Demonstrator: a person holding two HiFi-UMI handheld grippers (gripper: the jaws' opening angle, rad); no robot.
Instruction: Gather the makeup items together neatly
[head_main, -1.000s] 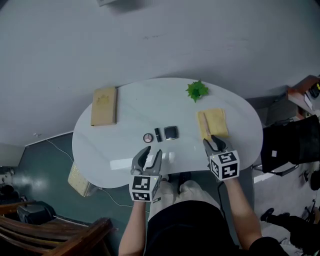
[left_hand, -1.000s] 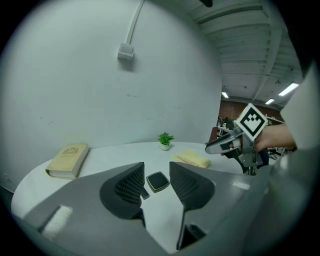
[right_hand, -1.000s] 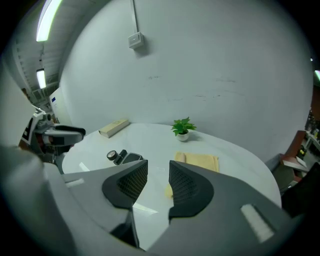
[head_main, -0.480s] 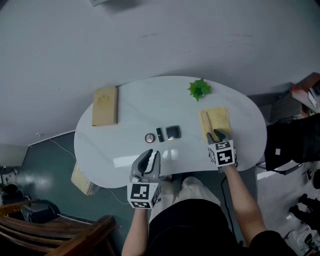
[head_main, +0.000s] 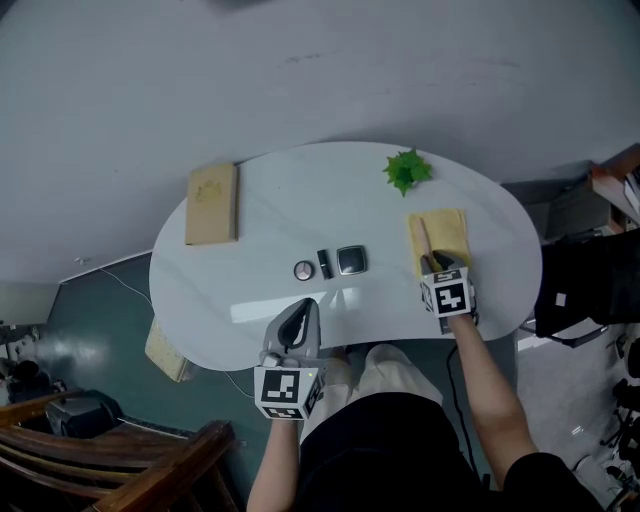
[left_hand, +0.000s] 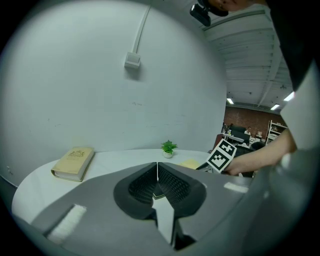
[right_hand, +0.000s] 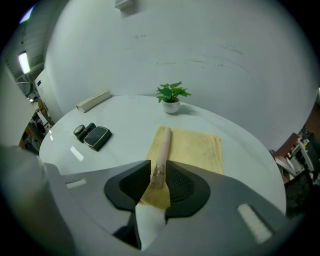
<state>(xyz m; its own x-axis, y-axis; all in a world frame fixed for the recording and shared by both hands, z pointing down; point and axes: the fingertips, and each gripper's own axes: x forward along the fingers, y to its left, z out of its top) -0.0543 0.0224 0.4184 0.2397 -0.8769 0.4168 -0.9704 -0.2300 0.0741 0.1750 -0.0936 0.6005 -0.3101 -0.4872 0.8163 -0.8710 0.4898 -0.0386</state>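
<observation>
White and oval, the bench (head_main: 270, 200) carried a book (head_main: 212, 204) at its far left, a yellow cloth (head_main: 447, 230) at the right and a small potted plant (head_main: 407, 170) beyond the cloth. Three makeup items sat in a close row near the middle: a square compact (head_main: 350, 261), a dark stick (head_main: 324, 264) and a round pot (head_main: 303, 270). One looked left to gather: a pink tube (right_hand: 161, 152) on the cloth, well apart from the row. The right tool (right_hand: 159, 172) pitched steeply down over the cloth's near edge with the tube's near end between its jaws. They had just been closing and seemingly did not yet press on it. The left tool (left_hand: 157, 172) hung by the bench's front edge, tilted slightly down, jaws pressed together on nothing.
</observation>
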